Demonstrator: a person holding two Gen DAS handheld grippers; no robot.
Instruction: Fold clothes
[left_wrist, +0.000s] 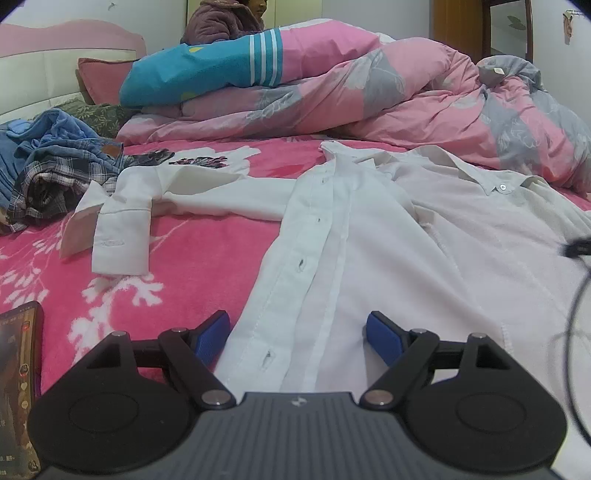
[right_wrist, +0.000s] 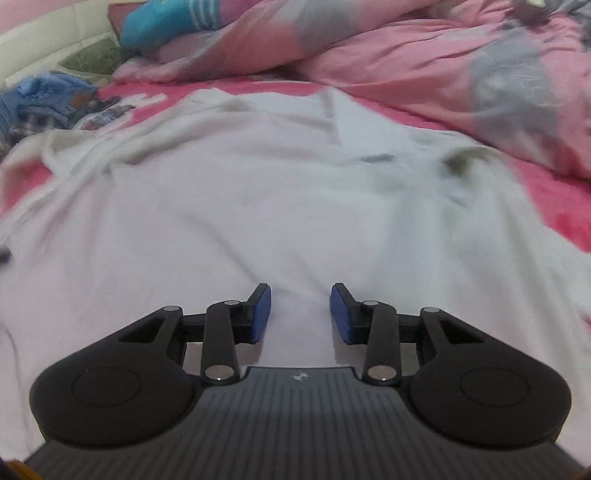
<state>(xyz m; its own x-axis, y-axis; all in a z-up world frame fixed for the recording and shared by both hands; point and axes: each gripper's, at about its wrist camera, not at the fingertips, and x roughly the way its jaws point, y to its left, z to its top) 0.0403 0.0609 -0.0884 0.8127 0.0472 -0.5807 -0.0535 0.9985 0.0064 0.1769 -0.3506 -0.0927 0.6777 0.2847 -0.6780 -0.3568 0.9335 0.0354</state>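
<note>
A white button-up shirt (left_wrist: 369, 236) lies spread on the pink flowered bedspread (left_wrist: 184, 254), collar toward the far side, one sleeve (left_wrist: 147, 206) stretched out to the left. My left gripper (left_wrist: 297, 332) is open, its blue pads on either side of the button placket near the hem, nothing pinched. In the right wrist view the same white shirt (right_wrist: 258, 199) fills the frame, blurred. My right gripper (right_wrist: 300, 314) hovers open just over the cloth, with only fabric beneath its fingers.
A pile of blue and plaid clothes (left_wrist: 55, 170) sits at the left. A bunched pink and grey duvet (left_wrist: 388, 96) and a blue pillow (left_wrist: 199, 70) lie behind the shirt. A phone (left_wrist: 18, 380) rests at the near left. A black cable (left_wrist: 576, 295) loops at the right.
</note>
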